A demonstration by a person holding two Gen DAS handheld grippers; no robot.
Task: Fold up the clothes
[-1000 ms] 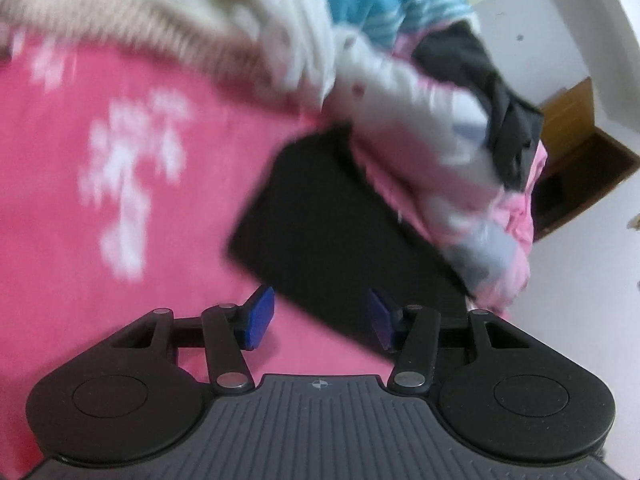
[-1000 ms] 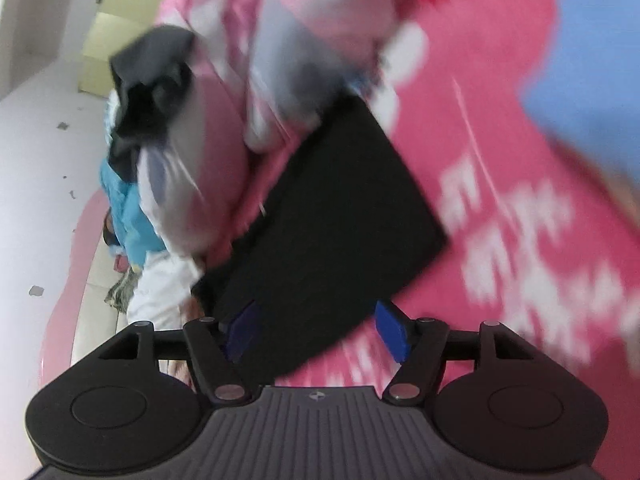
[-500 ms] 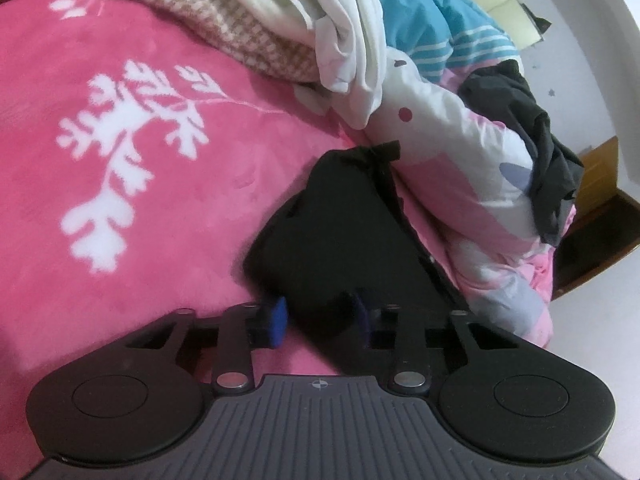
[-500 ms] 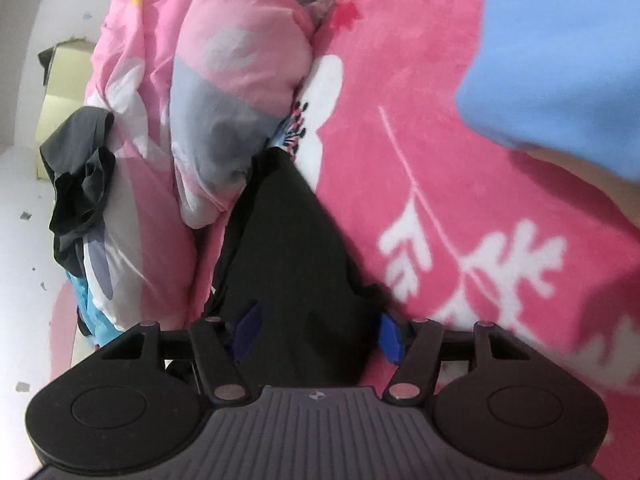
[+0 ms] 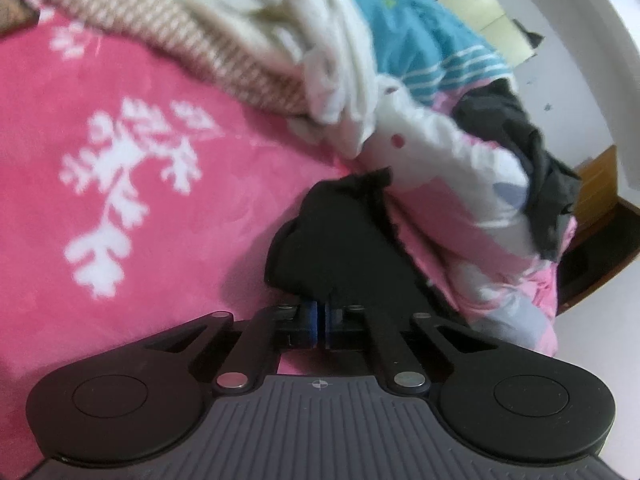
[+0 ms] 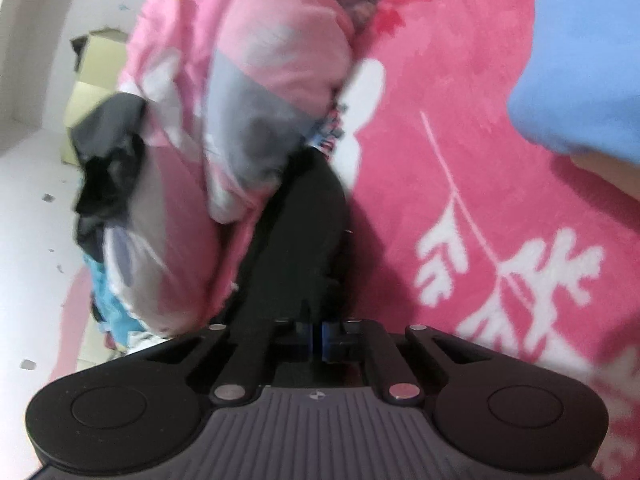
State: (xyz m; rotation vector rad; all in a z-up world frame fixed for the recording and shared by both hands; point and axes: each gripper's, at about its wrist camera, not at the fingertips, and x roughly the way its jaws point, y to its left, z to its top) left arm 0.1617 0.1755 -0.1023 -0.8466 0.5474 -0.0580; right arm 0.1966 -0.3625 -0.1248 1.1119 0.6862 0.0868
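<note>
Pink fleece blanket (image 5: 152,216) with white leaf prints covers the bed in front of you, and a heap of unfolded laundry (image 5: 360,80) runs along its far side. Your left gripper (image 5: 321,322) is pinched closed on the near edge of the black garment (image 5: 340,240), which lies bunched against a pink patterned quilt (image 5: 472,232). Your right gripper (image 6: 316,330) is clamped on the same garment's edge from the other end. You appear to be at the start of a fold: next, lift both held edges together, pull the cloth clear of the quilt, and spread it flat on open blanket.
</note>
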